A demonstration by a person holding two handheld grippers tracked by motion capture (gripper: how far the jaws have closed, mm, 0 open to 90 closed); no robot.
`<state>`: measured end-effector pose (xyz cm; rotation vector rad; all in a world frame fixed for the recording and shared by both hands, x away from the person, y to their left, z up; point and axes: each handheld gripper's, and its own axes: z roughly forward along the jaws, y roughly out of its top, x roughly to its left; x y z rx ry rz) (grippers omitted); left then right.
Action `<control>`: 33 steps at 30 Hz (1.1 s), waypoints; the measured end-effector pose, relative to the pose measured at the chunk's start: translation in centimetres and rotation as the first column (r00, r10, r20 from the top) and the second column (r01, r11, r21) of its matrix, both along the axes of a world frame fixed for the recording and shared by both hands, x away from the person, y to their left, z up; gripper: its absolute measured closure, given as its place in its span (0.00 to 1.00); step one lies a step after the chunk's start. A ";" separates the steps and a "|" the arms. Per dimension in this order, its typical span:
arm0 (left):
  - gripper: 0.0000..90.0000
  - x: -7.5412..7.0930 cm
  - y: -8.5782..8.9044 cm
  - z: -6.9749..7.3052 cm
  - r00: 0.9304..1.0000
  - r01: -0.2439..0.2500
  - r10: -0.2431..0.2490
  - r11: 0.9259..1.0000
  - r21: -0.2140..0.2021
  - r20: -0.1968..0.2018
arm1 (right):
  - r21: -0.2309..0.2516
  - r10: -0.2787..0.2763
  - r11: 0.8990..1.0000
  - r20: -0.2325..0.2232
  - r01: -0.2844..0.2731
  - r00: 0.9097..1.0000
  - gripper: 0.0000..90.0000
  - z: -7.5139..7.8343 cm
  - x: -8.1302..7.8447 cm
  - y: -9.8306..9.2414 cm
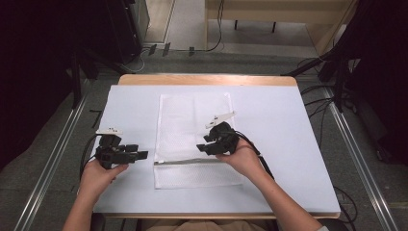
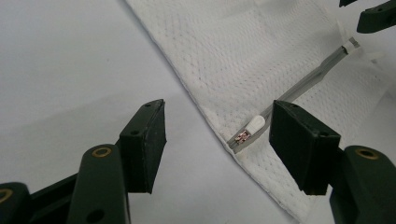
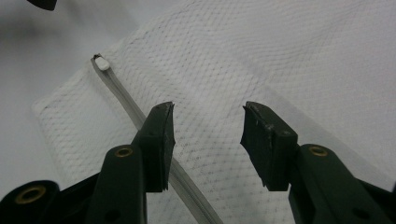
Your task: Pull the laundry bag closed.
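A white mesh bag point(image 1: 192, 120) lies flat in the middle of the white table cover point(image 1: 279, 125). A grey zipper point(image 1: 190, 162) runs across its near part, with a white pull point(image 1: 156, 163) at the left end. My left gripper point(image 1: 142, 155) rests left of the bag and points at that end, open. In the left gripper view the pull point(image 2: 254, 124) lies just ahead of the right jaw of the left gripper point(image 2: 217, 109). My right gripper point(image 1: 203, 144) hovers open over the bag near the zipper's right part. The zipper point(image 3: 126, 102) passes under the left jaw of the right gripper point(image 3: 208, 112).
The table's wooden far edge point(image 1: 207, 79) borders a grey floor with cables. Metal rails point(image 1: 53, 159) run along both sides of the table. Dark equipment stands at the far left and far right.
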<state>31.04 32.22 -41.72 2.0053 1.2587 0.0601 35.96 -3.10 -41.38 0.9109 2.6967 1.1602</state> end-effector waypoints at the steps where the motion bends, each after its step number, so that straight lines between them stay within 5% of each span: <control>1: 0.41 0.0 0.0 0.0 1.000 -0.002 0.002 1.000 0.000 0.000 | -0.002 0.001 1.000 0.000 -0.001 1.000 0.61 0.0 0.0 0.2; 33: 0.41 0.1 0.4 -0.1 1.000 -0.009 0.009 1.000 0.005 0.001 | 0.047 0.114 0.993 -0.087 -0.111 0.990 0.78 -1.5 -1.1 6.3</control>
